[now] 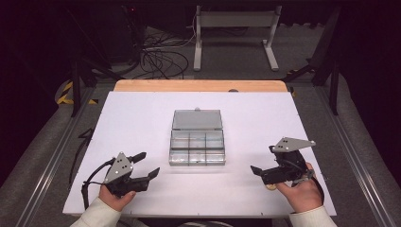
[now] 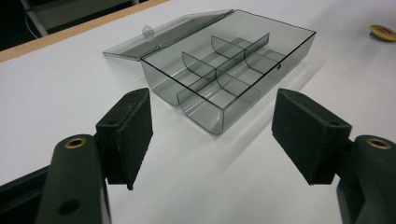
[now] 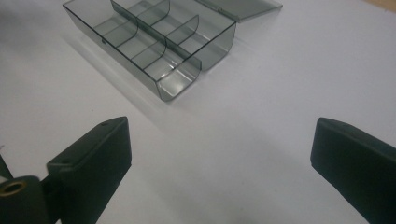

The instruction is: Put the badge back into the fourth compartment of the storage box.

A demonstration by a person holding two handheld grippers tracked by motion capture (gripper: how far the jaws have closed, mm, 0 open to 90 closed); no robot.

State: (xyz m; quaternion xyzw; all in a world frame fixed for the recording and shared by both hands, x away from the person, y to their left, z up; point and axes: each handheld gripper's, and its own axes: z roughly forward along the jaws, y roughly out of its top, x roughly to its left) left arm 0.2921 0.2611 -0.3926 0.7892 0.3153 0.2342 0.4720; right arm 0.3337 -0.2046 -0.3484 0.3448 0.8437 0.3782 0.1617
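Both the left gripper (image 1: pixel 145 164) and right gripper (image 3: pixel 219 154) stand wide open, holding nothing. Between them, mid-table, lies the clear smoky plastic compartment box (image 1: pixel 197 146), lid flat behind, curved dividers inside.

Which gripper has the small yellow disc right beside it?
The right gripper: the disc lies just under it, by that hand. The left gripper has bare table around it.

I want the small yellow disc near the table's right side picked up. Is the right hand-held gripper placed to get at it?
Probably yes. The yellow disc lies on the white table just under the right hand-held gripper, whose jaws stand open and empty. Nothing lies between them; the clear box sits well off to the side.
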